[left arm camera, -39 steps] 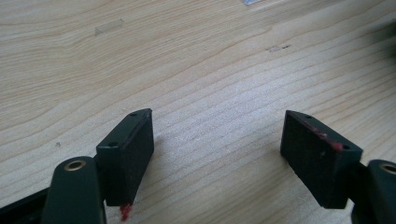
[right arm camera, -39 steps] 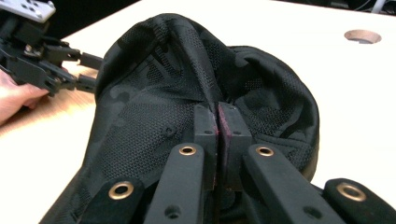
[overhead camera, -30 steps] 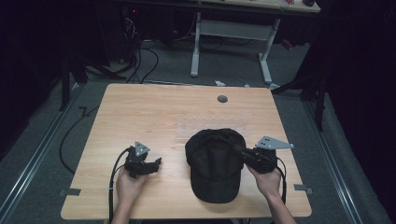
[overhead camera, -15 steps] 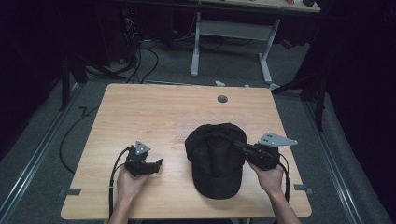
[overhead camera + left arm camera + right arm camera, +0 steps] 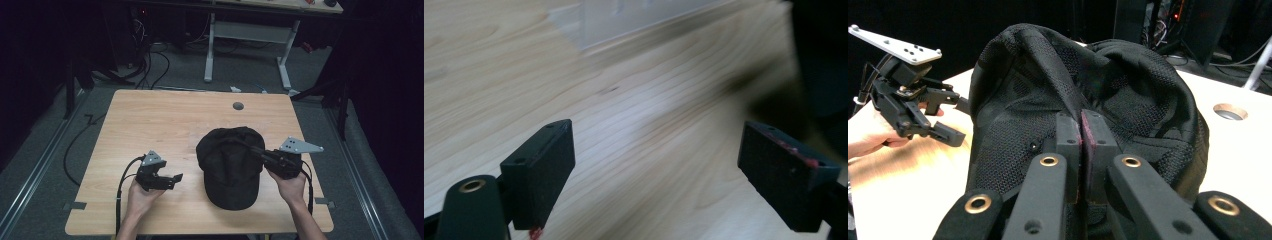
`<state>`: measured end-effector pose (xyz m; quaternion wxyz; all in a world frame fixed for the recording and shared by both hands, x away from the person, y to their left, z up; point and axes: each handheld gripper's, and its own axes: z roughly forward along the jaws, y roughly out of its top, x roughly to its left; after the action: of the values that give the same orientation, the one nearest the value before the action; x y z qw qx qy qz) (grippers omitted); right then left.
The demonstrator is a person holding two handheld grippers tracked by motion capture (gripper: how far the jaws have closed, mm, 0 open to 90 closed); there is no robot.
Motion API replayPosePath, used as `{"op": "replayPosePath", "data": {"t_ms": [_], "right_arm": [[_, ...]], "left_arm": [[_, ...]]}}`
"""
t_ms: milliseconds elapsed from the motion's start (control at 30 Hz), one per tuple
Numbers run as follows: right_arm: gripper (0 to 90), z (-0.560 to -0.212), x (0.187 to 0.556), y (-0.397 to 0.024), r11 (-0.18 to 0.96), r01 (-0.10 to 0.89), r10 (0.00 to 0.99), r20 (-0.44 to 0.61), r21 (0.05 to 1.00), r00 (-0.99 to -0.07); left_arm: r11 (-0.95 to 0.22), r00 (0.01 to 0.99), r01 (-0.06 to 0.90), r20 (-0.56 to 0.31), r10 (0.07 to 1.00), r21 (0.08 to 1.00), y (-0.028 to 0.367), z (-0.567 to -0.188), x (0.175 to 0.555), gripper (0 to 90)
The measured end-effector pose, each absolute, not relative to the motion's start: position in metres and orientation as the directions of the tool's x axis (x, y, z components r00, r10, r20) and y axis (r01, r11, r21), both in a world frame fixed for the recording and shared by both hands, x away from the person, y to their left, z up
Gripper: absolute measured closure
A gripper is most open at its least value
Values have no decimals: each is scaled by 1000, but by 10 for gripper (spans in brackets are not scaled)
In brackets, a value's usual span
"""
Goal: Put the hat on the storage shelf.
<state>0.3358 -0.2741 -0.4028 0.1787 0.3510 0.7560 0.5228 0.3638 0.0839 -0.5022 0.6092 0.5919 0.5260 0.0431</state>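
While right gripper [image 5: 1081, 135] is pinching cap [image 5: 231, 162] crown fabric, left gripper [image 5: 170, 181] is idling at 9 o'clock, jaws apart. Next, likely: lifting or repositioning cap.

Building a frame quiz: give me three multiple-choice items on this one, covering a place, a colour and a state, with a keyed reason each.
1. Where does the cap lie on the table?
A. far left corner
B. near side, right of centre
C. over the round hole

2. What colour is the cap?
A. black
B. white
C. red

3. How do the jaws of the right gripper stand?
A. wide open
B. shut on the cap
C. shut on nothing

Key: 1 B, it lies near the right hand. 2 A, black mesh fabric. 3 B, the jaws pinch a fold of fabric; the left gripper is open.
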Motion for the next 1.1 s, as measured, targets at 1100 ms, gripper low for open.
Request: {"op": "replayPosePath", "data": {"t_ms": [1100], "right_arm": [[877, -398, 336, -256, 211, 263, 616, 81, 941, -783]], "left_arm": [[199, 598, 670, -679, 426, 715, 42, -464, 352, 143]]}}
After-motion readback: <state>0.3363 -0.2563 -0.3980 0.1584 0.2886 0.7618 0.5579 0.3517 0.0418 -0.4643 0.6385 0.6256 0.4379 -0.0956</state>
